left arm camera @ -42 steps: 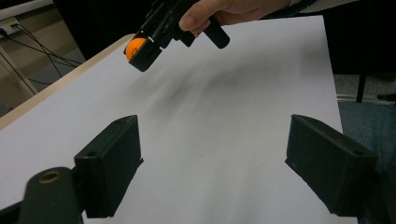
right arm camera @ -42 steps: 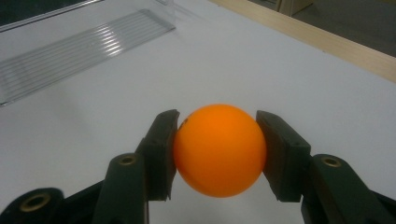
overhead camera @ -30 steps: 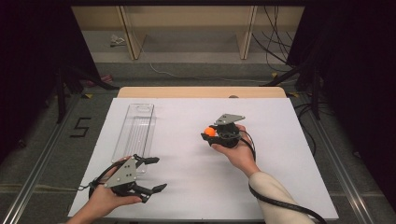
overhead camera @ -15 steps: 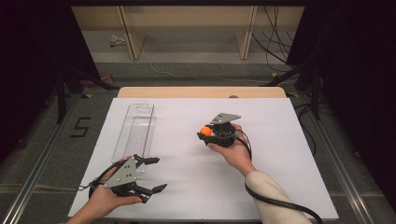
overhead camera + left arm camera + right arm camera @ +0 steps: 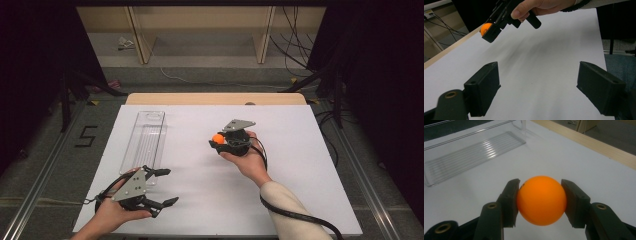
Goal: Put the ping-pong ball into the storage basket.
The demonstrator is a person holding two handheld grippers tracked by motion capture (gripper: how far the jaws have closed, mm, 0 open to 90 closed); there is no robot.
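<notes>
In the high view, a white table is seen from above, with a clear plastic tray laid lengthwise on its left part. The left gripper is held low at the near left corner, just beside the tray's near end, and its 2 jaws are spread wide with nothing between them. The right gripper is held near the middle of the table, pointed left, and an orange ball is pinched at its tip. The ball is well apart from the tray.

In the left gripper view, the 2 black jaws are seen far apart over bare white tabletop. Farther off, the right gripper is held by a hand, with the orange ball gripped at its end above the surface.

In the right gripper view, the orange ball is clamped between the 2 jaws, touched by a pad on each side. The tray is seen beyond it to the left, and the table's wooden edge to the right.
</notes>
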